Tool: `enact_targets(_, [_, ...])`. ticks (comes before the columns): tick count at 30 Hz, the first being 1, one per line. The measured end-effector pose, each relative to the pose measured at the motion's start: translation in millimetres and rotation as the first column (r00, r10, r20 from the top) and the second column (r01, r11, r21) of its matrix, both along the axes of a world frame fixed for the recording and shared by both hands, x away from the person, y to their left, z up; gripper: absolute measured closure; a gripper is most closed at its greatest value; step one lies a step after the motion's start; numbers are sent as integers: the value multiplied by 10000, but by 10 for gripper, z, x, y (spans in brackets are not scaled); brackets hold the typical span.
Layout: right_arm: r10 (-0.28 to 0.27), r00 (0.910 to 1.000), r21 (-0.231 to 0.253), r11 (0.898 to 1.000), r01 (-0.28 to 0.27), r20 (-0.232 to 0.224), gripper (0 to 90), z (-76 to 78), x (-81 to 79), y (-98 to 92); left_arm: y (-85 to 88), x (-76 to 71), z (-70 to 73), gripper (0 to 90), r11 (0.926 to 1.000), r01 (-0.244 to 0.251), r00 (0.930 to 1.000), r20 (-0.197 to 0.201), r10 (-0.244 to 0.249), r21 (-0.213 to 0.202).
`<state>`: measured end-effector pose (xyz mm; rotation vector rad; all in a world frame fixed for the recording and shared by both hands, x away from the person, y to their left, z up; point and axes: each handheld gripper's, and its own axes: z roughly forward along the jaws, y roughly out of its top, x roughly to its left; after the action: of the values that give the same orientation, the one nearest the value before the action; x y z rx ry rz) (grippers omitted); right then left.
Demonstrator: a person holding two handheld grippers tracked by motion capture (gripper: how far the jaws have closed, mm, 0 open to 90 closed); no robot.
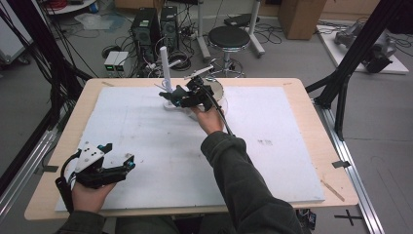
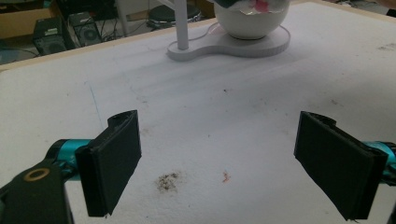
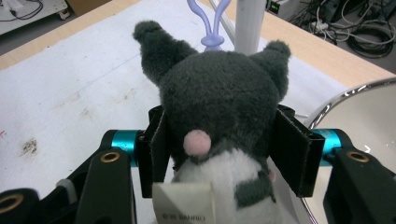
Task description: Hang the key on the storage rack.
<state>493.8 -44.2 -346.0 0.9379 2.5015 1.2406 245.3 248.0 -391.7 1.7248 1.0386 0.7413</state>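
A dark grey plush toy (image 3: 219,88) with pointed ears, a pink tail and a white label is clamped between the pads of my right gripper (image 3: 219,154). In the high view this gripper (image 1: 184,97) holds the plush (image 1: 175,92) just above the far middle of the table, beside a white stand (image 1: 166,68) with an upright pole and next to a round bowl (image 1: 218,90). The bowl's shiny rim (image 3: 345,98) lies at the right of the right gripper view. My left gripper (image 1: 119,157) rests near the table's front left. Its jaws stand wide apart over bare mat, with nothing between them (image 2: 219,158).
A white foam mat (image 1: 146,141) covers most of the wooden table (image 1: 311,126). A pale purple forked hook (image 3: 210,23) stands by the pole. The stand's flat base (image 2: 233,46) carries the bowl. Behind the table are a stool (image 1: 229,38) and computer towers (image 1: 146,29).
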Motion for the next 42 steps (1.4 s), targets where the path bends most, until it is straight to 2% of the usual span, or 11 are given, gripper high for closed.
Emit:
enact_targets(3, [-81, 9999, 27, 10000, 81, 96, 427, -35, -5, -4, 7, -2, 0, 151, 10000, 6, 10000, -6, -6, 19])
enact_targets(13, [-175, 9998, -103, 9998, 174, -75, 429, -151, 6, 23, 13, -9, -3, 151, 10000, 31, 10000, -8, -31, 11])
enact_targets(34, [-135, 9995, -213, 9997, 128, -296, 432, -259, 16, 96, 29, -19, -3, 151, 10000, 8, 10000, -2, -8, -22])
enact_targets(38, [-115, 9995, -301, 9995, 106, -297, 401, -278, 16, 114, 33, -22, -1, 151, 10000, -17, 10000, 10, 17, 5])
enact_targets(42, [-67, 9990, -297, 9995, 53, -452, 332, -300, 22, 117, 33, -25, -1, 151, 10000, -24, 10000, -7, 24, -18])
